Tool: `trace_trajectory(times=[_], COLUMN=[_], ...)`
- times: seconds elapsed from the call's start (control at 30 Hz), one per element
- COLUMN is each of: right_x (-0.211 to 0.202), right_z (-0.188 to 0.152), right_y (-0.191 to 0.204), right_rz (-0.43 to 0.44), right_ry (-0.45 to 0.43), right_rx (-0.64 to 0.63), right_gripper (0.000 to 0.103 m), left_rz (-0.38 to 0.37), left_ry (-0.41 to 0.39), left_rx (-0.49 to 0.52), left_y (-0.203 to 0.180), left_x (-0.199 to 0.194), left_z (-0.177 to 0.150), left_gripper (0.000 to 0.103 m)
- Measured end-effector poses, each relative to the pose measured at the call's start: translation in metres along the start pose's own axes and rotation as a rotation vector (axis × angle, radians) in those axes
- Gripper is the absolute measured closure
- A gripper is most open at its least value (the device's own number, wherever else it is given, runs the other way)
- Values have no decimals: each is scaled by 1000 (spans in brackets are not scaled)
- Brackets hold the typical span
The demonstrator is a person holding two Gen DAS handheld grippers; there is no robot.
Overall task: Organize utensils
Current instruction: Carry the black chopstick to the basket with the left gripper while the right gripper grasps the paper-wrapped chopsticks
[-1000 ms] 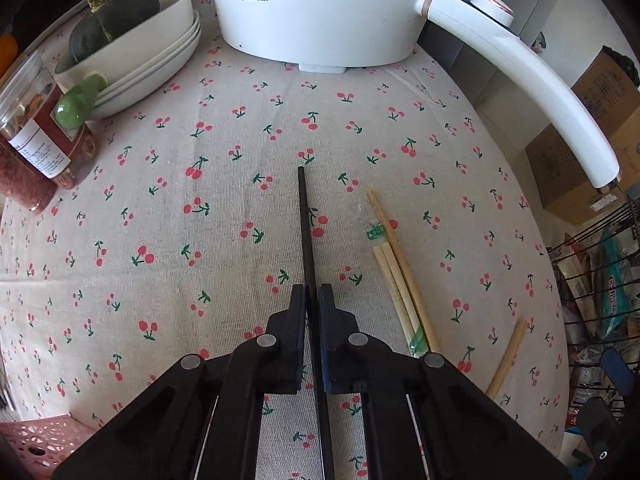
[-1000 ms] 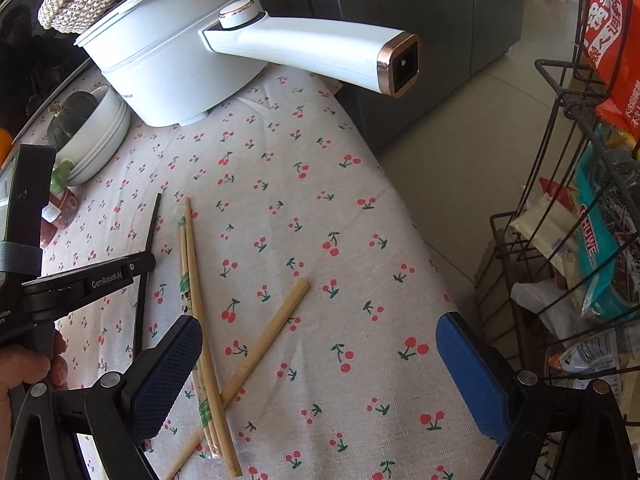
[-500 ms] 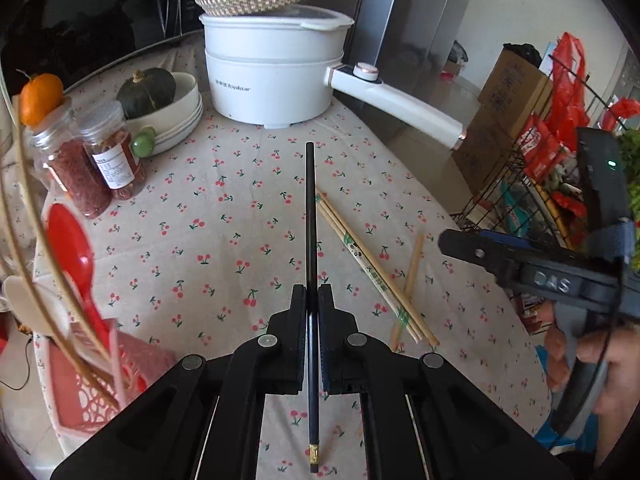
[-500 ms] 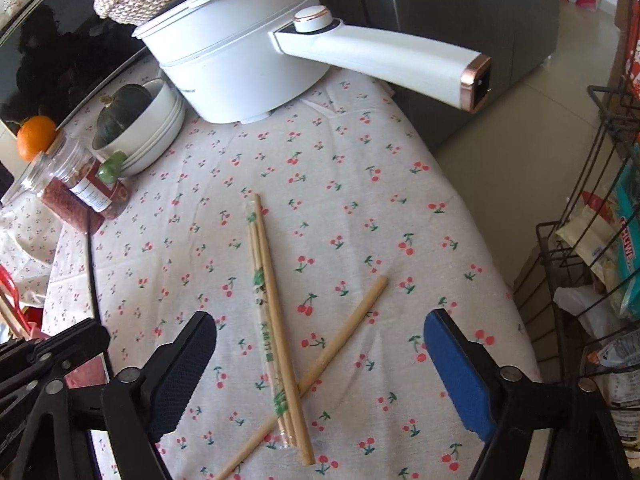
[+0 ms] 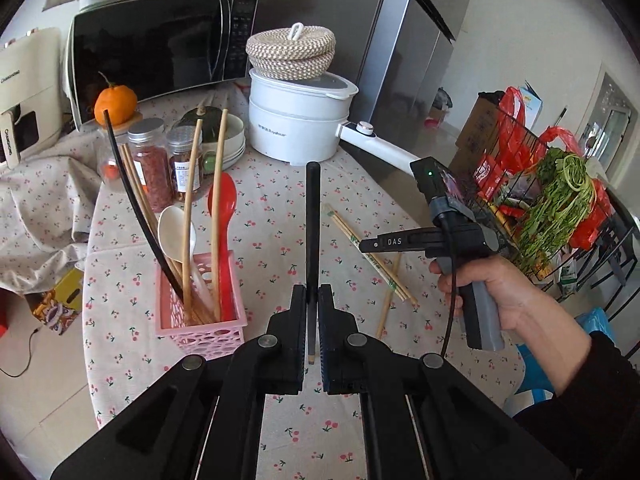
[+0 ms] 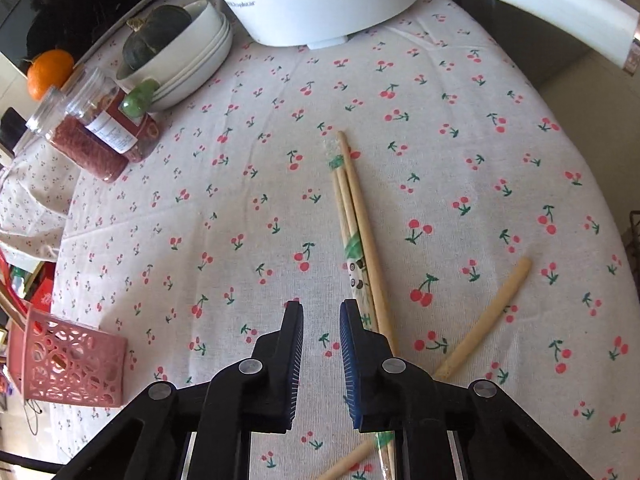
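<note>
My left gripper (image 5: pixel 313 294) is shut on a black chopstick (image 5: pixel 312 216) and holds it high above the table, to the right of the pink utensil basket (image 5: pixel 200 330). The basket holds several chopsticks, a white spoon (image 5: pixel 176 228) and a red spoon (image 5: pixel 222 204). My right gripper (image 6: pixel 321 314) hangs low over the cloth, its jaws a narrow gap apart with nothing between them. Just right of it lie a wrapped pair of bamboo chopsticks (image 6: pixel 352 240) and a loose bamboo chopstick (image 6: pixel 484 320). The right gripper also shows in the left wrist view (image 5: pixel 366 245).
A white electric pot (image 5: pixel 300 120) with a long handle (image 6: pixel 520 0) stands at the back. Spice jars (image 6: pixel 96 136), stacked bowls with a green squash (image 6: pixel 176 52) and an orange (image 6: pixel 50 72) sit at the back left. A wire rack of groceries (image 5: pixel 560 208) stands off the table's right edge.
My left gripper has lifted the black chopstick off the table and drawn back toward the basket. My right gripper has narrowed from wide open and moved down toward the bamboo chopsticks.
</note>
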State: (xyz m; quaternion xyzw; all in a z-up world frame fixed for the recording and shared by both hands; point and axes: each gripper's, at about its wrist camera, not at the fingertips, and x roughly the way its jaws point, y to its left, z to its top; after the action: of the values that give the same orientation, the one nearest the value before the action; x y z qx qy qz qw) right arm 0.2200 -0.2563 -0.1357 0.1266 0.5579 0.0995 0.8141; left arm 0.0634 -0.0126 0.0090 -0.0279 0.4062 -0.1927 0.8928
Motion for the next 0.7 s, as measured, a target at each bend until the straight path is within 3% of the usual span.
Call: trace_trajectory(times=[0.63, 0.7], right_x=[43, 45], right_z=[21, 21], right_y=[9, 13], right_rz=[-221, -241], right_ry=[22, 16], right_rx=[-57, -89], right_gripper=[85, 93], left_rz=[-36, -34], left_ry=[16, 10], left_rx=[-56, -50], left_y=[37, 36], left_x=[-14, -16], left_z=[-8, -8], left_gripper=[98, 98])
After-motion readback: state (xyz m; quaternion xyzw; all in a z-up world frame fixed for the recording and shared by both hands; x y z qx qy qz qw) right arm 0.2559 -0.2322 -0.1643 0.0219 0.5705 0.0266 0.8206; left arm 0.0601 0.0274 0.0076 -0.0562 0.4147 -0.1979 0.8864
